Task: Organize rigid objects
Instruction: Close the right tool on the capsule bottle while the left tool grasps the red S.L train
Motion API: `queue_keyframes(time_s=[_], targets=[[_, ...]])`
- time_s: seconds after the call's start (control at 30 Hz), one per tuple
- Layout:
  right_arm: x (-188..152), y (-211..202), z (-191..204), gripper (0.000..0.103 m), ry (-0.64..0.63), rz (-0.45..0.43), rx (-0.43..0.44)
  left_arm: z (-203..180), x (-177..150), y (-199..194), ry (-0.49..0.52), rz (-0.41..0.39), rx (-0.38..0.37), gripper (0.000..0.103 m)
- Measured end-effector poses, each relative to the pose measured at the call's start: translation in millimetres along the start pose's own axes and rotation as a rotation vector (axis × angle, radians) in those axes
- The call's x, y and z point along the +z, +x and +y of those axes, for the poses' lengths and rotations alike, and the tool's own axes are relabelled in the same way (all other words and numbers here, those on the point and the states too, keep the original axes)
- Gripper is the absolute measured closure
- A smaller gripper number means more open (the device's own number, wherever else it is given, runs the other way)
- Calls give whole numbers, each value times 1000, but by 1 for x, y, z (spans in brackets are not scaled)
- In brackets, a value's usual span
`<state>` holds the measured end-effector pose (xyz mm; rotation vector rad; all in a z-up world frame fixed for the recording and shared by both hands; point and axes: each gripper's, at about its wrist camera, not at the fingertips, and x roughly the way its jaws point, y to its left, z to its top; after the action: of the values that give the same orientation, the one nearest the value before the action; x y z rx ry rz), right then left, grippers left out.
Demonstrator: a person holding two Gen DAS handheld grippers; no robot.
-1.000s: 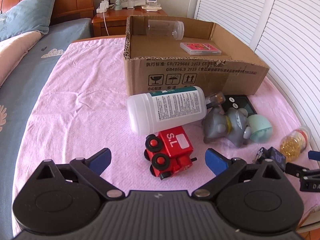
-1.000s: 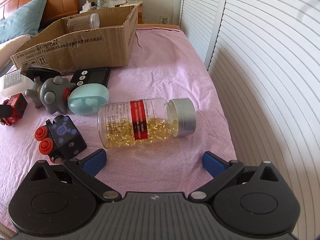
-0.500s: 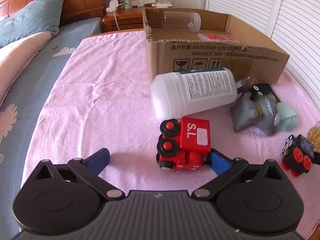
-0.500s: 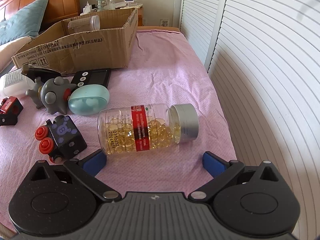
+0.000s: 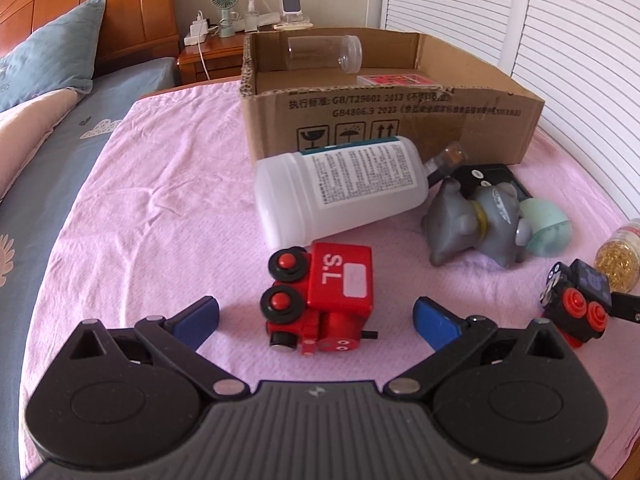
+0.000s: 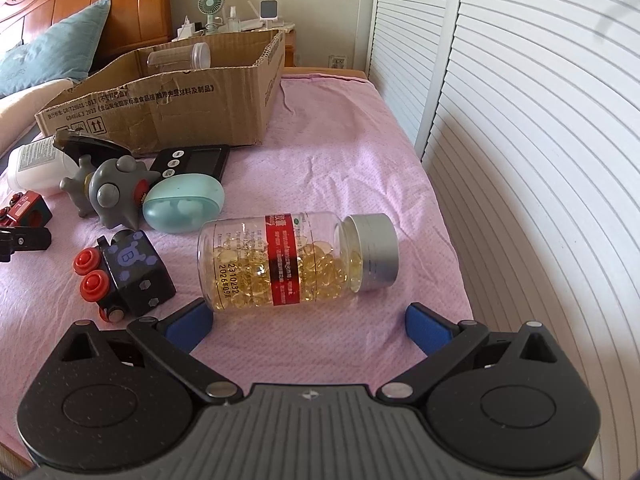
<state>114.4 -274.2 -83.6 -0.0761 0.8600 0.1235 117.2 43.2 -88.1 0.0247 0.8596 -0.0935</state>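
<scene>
Red toy train (image 5: 320, 300): on its side on pink cloth (image 5: 160, 200), bracketed by spread left gripper (image 5: 316, 318), ready for pickup. Capsule bottle (image 6: 296, 258): lying before released right gripper (image 6: 306, 322). Cardboard box (image 5: 380, 120): presumed destination, behind.

Bright daylight, soft shadows, sharp focus, fisheye-bent edges.

A red toy train (image 5: 322, 300) with black wheels and white "S.L" lettering lies on a pink bedspread (image 5: 160, 208), just in front of a white bottle (image 5: 340, 188) with a teal-edged label. Behind the bottle stands a brown cardboard box (image 5: 400, 120) printed in black. The clear jar (image 6: 296, 258) of yellow capsules has a red label and a silver cap.
</scene>
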Motion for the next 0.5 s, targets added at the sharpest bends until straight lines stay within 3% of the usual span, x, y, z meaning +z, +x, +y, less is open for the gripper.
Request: queue_keyframes(time_s=[0.23, 0.5], targets=[[4, 7, -5, 0, -50, -33, 46, -2, -2, 0, -5, -19, 2, 1], [-5, 5, -4, 0, -32, -100, 32, -2, -3, -1, 0, -28, -3, 1]])
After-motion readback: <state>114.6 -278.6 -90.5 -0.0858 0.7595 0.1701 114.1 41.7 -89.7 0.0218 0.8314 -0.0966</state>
